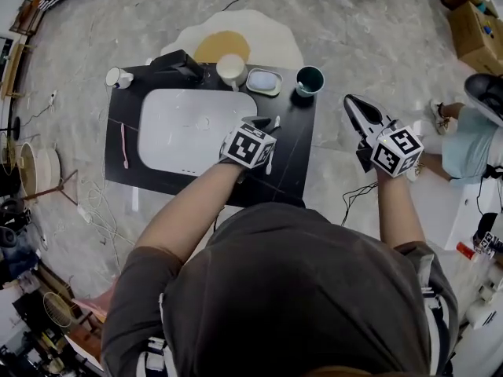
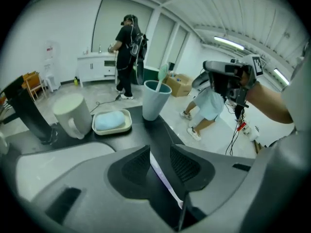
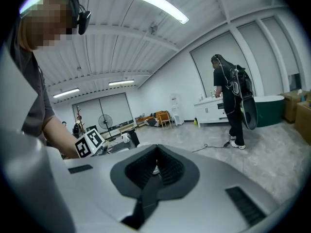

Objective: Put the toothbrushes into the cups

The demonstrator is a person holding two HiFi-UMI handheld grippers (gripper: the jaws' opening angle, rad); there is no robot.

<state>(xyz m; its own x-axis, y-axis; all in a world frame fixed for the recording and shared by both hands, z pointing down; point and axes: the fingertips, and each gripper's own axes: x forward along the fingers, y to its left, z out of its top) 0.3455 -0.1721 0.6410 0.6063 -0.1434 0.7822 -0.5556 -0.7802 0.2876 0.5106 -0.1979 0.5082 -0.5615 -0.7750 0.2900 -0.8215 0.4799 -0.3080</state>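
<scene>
1. The white toothbrush [image 2: 164, 180] lies flat on the black table [image 1: 291, 171], just right of the white tray [image 1: 181, 140], running near to far. It sits between the jaws of the left gripper [image 2: 160, 154], which stand apart with a gap on either side, so nothing is held yet. The handle is thin and low; if the jaws close too high, the pads likely skate over it or flick it along the table.
2. A grip taken near one end would probably let the brush swing or droop on lifting, making it hard to aim into a cup.
3. The teal cup [image 2: 155, 100] at the far right already has a green-headed toothbrush [image 2: 162, 74] in it. A second brush pushed in at a slant could catch that one or tip the cup.
4. The white cup [image 2: 73, 114] and soap dish [image 2: 112, 121] stand close to the left of it; a wide sweep may knock them.
5. The pink toothbrush [image 1: 124, 145] lies at the table's left side, well apart, not yet put away.
6. The right gripper [image 3: 155, 166] hangs closed and empty off the table's right, too far to steady a cup.
</scene>
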